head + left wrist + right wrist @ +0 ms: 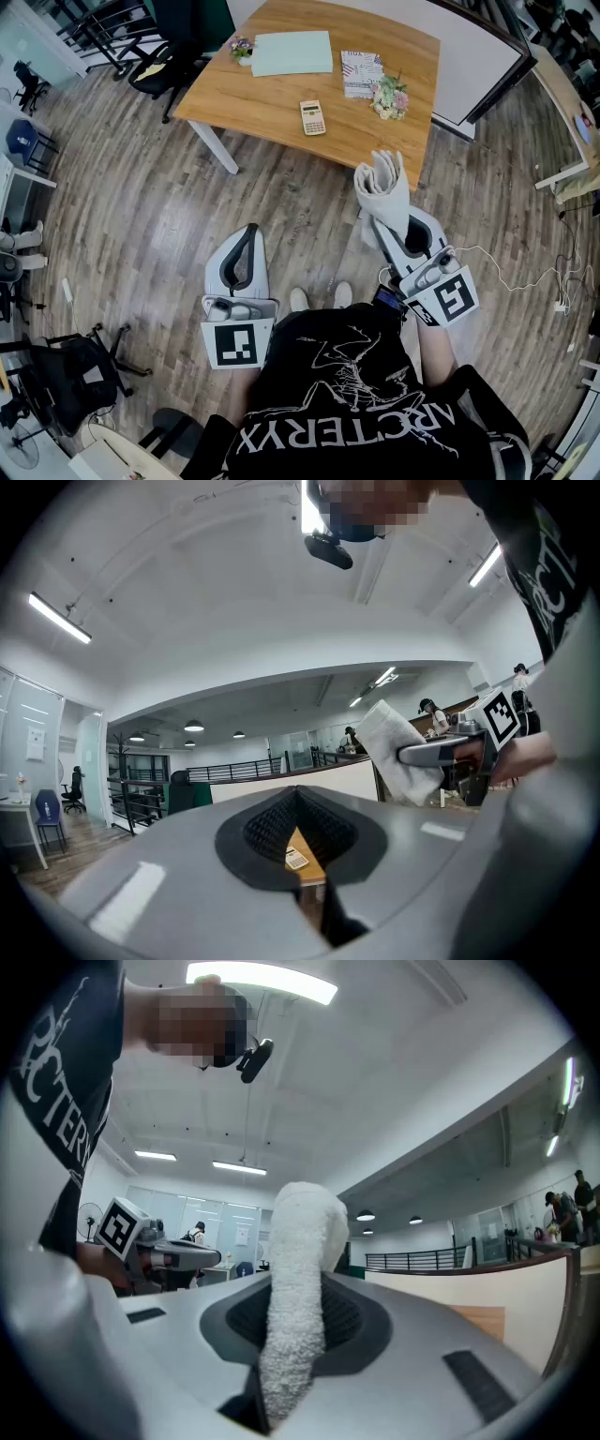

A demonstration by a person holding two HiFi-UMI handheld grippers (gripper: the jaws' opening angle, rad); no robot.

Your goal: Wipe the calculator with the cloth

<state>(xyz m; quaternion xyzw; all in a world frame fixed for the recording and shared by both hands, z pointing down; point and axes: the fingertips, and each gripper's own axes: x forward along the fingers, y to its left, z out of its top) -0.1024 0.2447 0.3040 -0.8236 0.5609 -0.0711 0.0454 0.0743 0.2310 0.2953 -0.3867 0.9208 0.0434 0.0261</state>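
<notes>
The beige calculator point(312, 117) lies flat on the wooden table point(272, 103), well ahead of both grippers. My right gripper point(382, 217) is shut on a white folded cloth point(384, 183), which sticks up past its tips above the floor, just short of the table's near edge. In the right gripper view the cloth point(302, 1232) stands between the jaws of that gripper point(295, 1288). My left gripper point(249, 228) is shut and holds nothing, lower and to the left over the floor. Through the left gripper's point(298, 794) pad gap I see the calculator point(296, 859) far off.
On the table are a pale green pad point(292, 52), a patterned booklet point(362, 73), a flower bunch point(390, 97) and a small plant point(242, 47). A white table leg point(214, 145) stands at the left. Office chairs point(169, 56) sit far left; a cable point(511, 272) trails on the floor at right.
</notes>
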